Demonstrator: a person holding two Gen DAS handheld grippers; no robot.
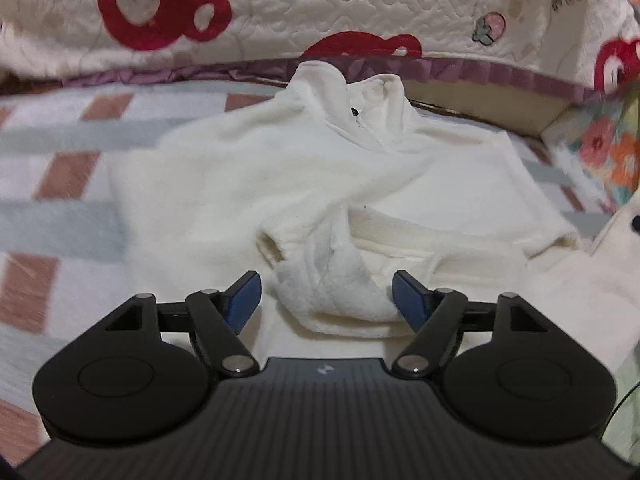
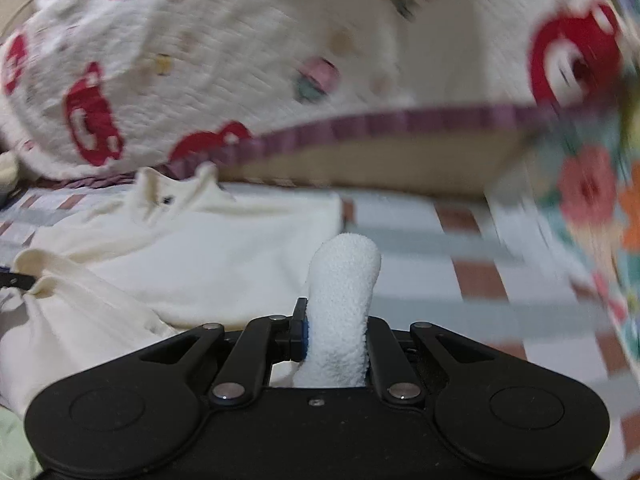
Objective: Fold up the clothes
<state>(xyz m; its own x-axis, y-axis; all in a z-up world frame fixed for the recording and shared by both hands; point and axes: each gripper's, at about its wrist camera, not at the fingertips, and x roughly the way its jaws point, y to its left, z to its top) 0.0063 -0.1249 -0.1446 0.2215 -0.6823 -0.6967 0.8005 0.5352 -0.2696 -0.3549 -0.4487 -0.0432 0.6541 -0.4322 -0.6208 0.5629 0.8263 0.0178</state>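
Two grippers: both over a bed spread with a checked blanket [image 1: 60, 184]
Garment: cream fleece top [image 1: 248, 176] lies mid-blanket, collar toward the far edge, a sleeve folded across its front
Left gripper [image 1: 326, 300]: jaws spread wide, empty, either side of a bunched fold at the top's near hem
Right gripper [image 2: 336, 332]: clamped on a white fleecy fold of the garment
Far edge: bear-print quilt [image 1: 320, 4] with purple trim
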